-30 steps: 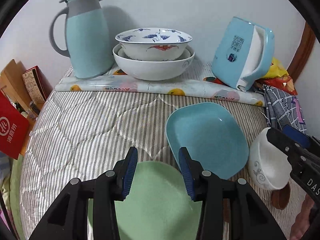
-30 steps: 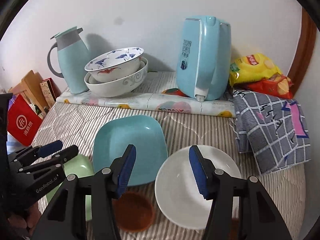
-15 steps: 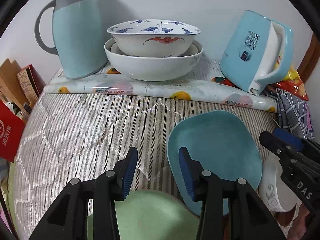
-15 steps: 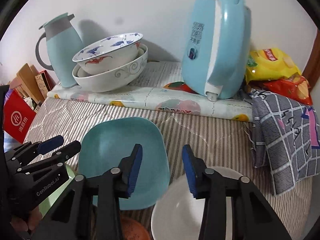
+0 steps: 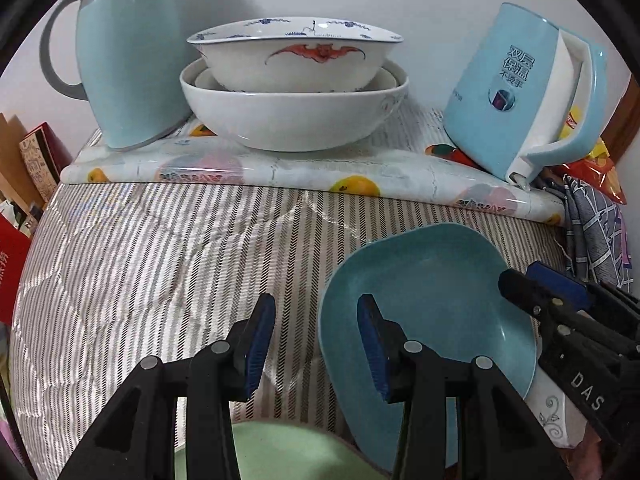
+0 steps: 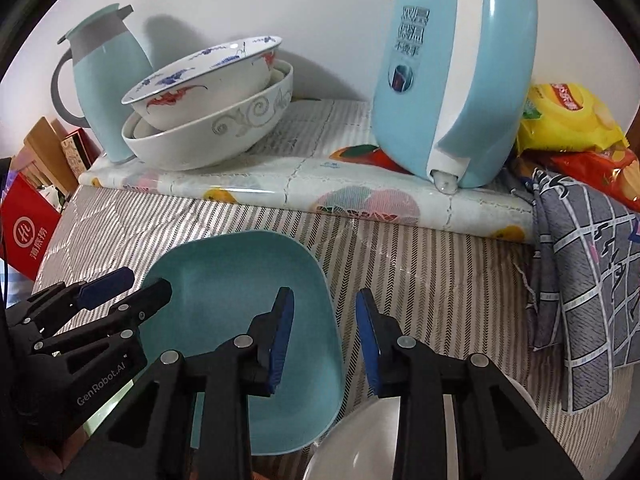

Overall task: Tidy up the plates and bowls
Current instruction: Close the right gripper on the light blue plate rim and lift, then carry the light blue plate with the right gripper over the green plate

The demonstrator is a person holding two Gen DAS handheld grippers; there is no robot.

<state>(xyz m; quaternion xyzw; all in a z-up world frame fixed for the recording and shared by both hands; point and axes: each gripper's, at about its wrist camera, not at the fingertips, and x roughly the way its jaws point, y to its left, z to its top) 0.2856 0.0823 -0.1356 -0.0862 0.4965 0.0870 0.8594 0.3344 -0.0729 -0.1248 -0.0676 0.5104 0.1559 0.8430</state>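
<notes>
A teal square plate (image 5: pixel 436 312) lies on the striped cloth; it also shows in the right wrist view (image 6: pixel 240 304). My left gripper (image 5: pixel 316 336) is open and empty, its jaws astride the plate's left rim. My right gripper (image 6: pixel 325 332) is open and empty, its jaws astride the plate's right rim. A green plate (image 5: pixel 280 456) lies under the left gripper. A white bowl (image 6: pixel 368 444) sits under the right gripper. At the back, a painted bowl (image 5: pixel 296 60) is nested in a large white bowl (image 5: pixel 296 120).
A teal thermos jug (image 5: pixel 128 52) and a blue kettle (image 5: pixel 528 100) stand on the raised fruit-print mat (image 5: pixel 304 172) by the wall. Snack bags (image 6: pixel 568 120) and a checked cloth (image 6: pixel 592 280) lie right. Boxes (image 6: pixel 28 232) stand left.
Both grippers have moved forward and lower toward the teal plate, so the bowls and kettle loom larger. The right jaws have narrowed. The green plate and white bowl have slid under the grippers.
</notes>
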